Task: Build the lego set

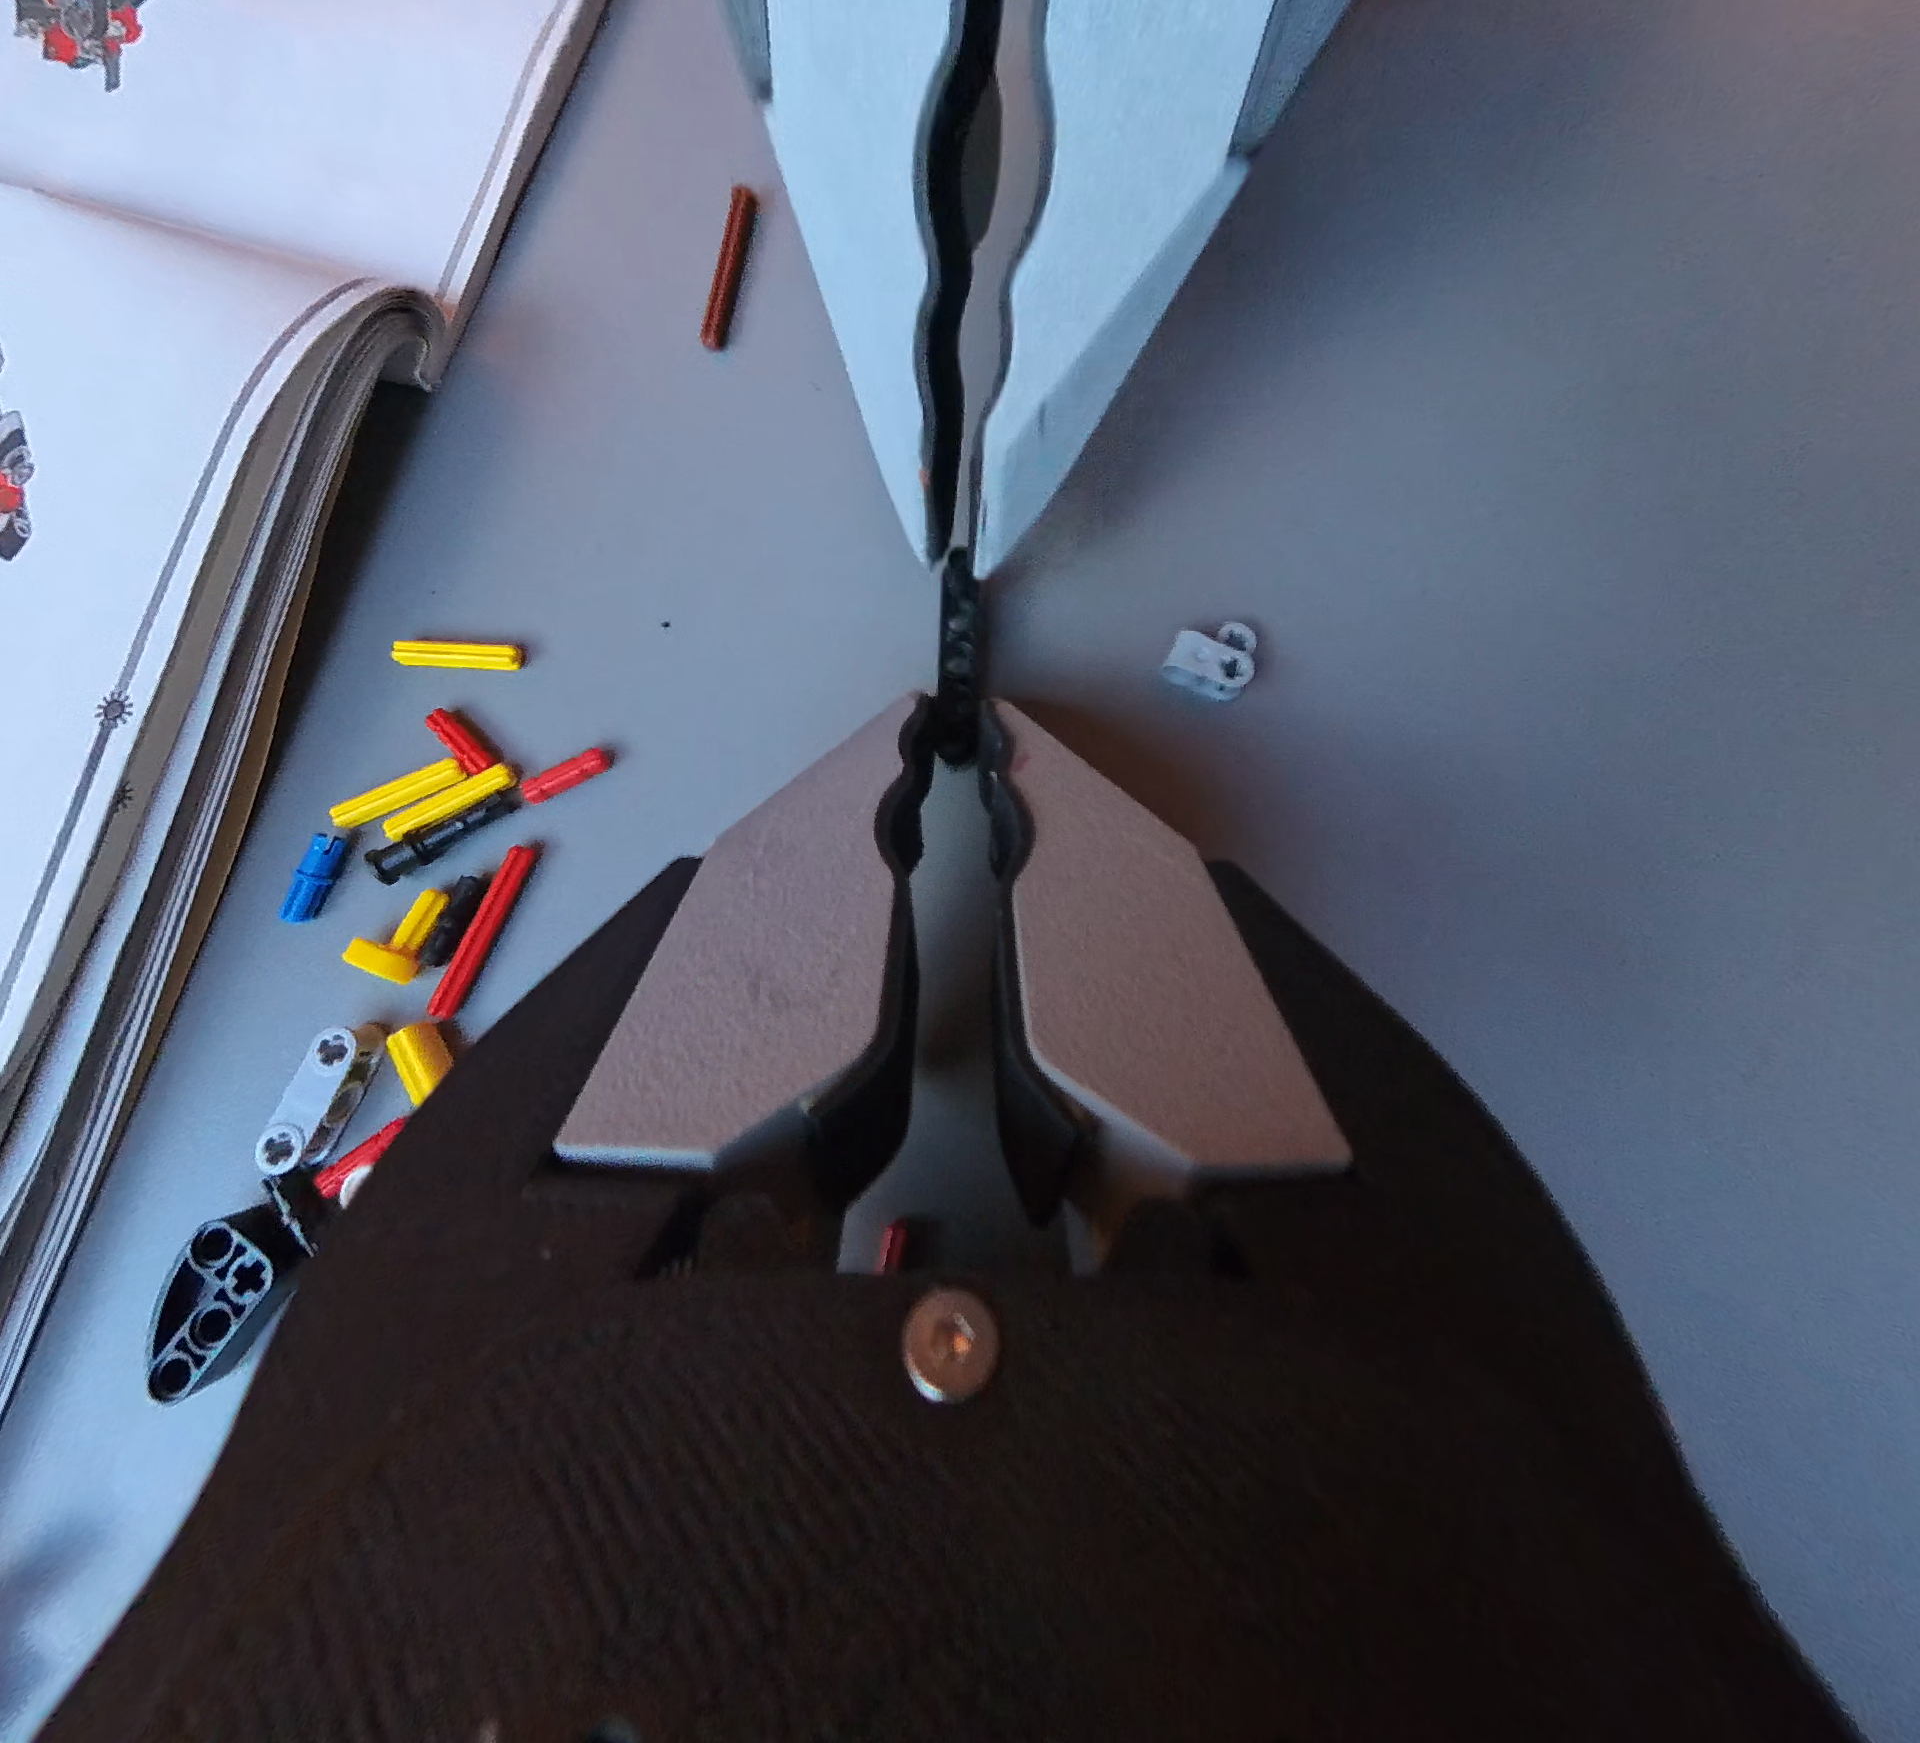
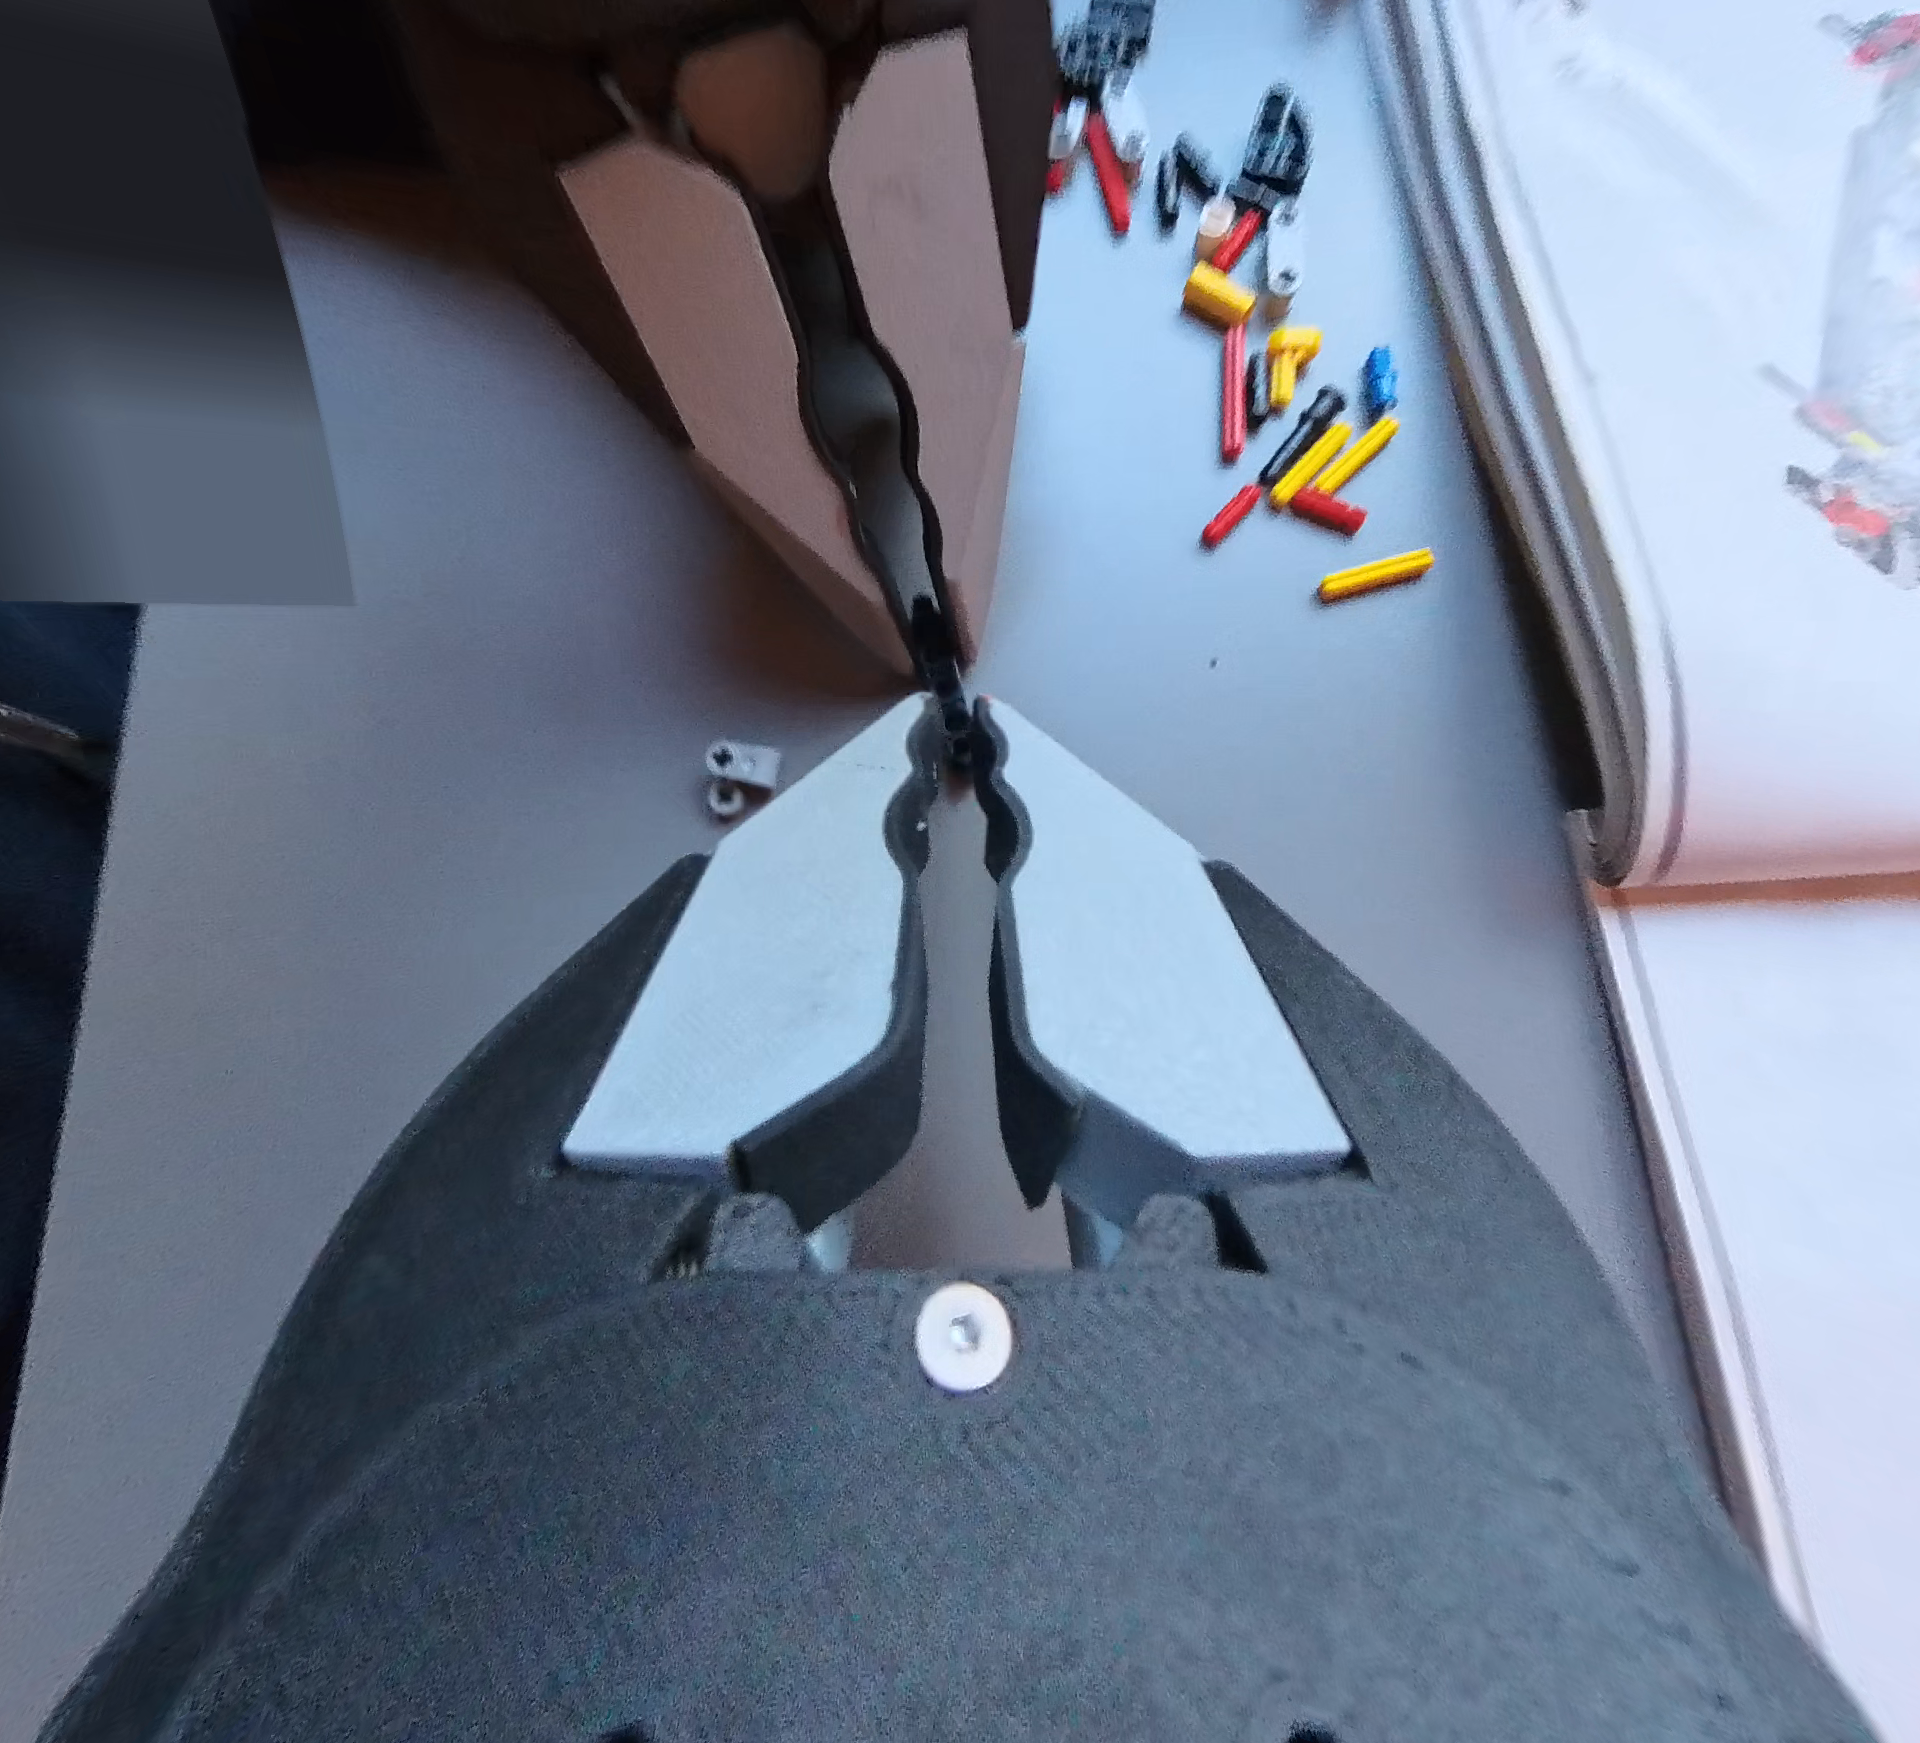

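A thin black beam with holes [image 1: 961, 644] is held off the grey table between both grippers, tip to tip. My left gripper [image 1: 956, 737], with tan fingers, is shut on its near end. My right gripper [image 2: 954, 743], with pale grey fingers, is shut on the other end of the beam [image 2: 940, 670]. The right gripper also shows in the left wrist view [image 1: 954, 545], coming in from the top. The left gripper also shows in the right wrist view [image 2: 935, 628], coming in from the upper left.
A small light grey connector [image 1: 1210, 654] lies on the table beside the tips, also in the right wrist view [image 2: 740, 774]. Loose yellow, red, black and blue pieces [image 1: 436, 841] and a brown axle [image 1: 729, 268] lie by an open instruction booklet [image 1: 208, 343]. The table edge [image 2: 120, 758] is at the left. My left and right fingertips are right by each other.
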Motion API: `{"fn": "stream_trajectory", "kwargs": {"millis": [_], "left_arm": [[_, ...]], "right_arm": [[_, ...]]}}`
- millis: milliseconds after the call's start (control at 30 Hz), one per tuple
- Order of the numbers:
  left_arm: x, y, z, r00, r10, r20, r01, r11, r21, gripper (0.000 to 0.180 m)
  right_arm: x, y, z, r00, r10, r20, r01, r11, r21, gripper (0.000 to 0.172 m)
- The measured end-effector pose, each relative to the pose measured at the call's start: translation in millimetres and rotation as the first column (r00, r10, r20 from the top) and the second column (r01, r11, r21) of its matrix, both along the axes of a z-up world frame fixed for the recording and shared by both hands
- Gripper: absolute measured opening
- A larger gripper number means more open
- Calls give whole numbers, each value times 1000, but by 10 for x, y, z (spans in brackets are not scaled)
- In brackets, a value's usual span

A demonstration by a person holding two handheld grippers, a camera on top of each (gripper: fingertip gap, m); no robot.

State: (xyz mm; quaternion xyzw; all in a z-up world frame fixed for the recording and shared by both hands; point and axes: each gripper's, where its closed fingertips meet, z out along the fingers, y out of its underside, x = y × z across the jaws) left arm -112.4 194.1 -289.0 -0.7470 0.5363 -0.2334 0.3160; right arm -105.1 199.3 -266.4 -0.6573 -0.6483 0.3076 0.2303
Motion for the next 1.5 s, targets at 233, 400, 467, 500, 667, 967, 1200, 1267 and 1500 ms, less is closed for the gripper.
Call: {"fn": "stream_trajectory", "kwargs": {"millis": [233, 400, 467, 500, 667, 967, 1200, 1267, 1500], "left_arm": [[-2, 3, -5, 1000, 0, -3, 0, 1000, -1, 6], [-3, 4, -6, 1000, 1, -3, -1, 1000, 0, 6], [-3, 4, -6, 1000, 1, -4, -1, 1000, 3, 6], [-3, 5, -6, 1000, 1, -5, -1, 1000, 5, 6], [-2, 2, -6, 1000, -1, -6, 1, 1000, 8, 6], [-2, 3, -3, 1000, -1, -18, 2, 999, 47, 6], [-46, 39, 1, 999, 39, -7, -39, 999, 21, 24], [-70, 31, 5, 999, 42, 3, -42, 999, 0, 25], [-189, 89, 56, 995, 86, 44, -85, 996, -24, 26]], "right_arm": [[18, -18, -23, 996, -70, -62, 71, 997, 23, 0], [24, -10, -66, 995, -85, -46, 88, 993, 76, 0], [12, 19, -9, 992, -99, -81, 107, 990, 96, 0], [8, 21, -8, 991, -102, -90, 110, 989, 94, 0], [-54, 32, 14, 984, -135, -120, 147, 985, 94, 0], [-63, -10, 162, 944, -145, -297, 186, 976, 116, 0], [0, 71, 268, 918, -187, -351, 225, 972, 72, 0], [20, 77, 291, 917, -184, -354, 232, 968, 96, 0], [191, 370, 427, 874, -307, -377, 404, 890, 211, 0]]}}
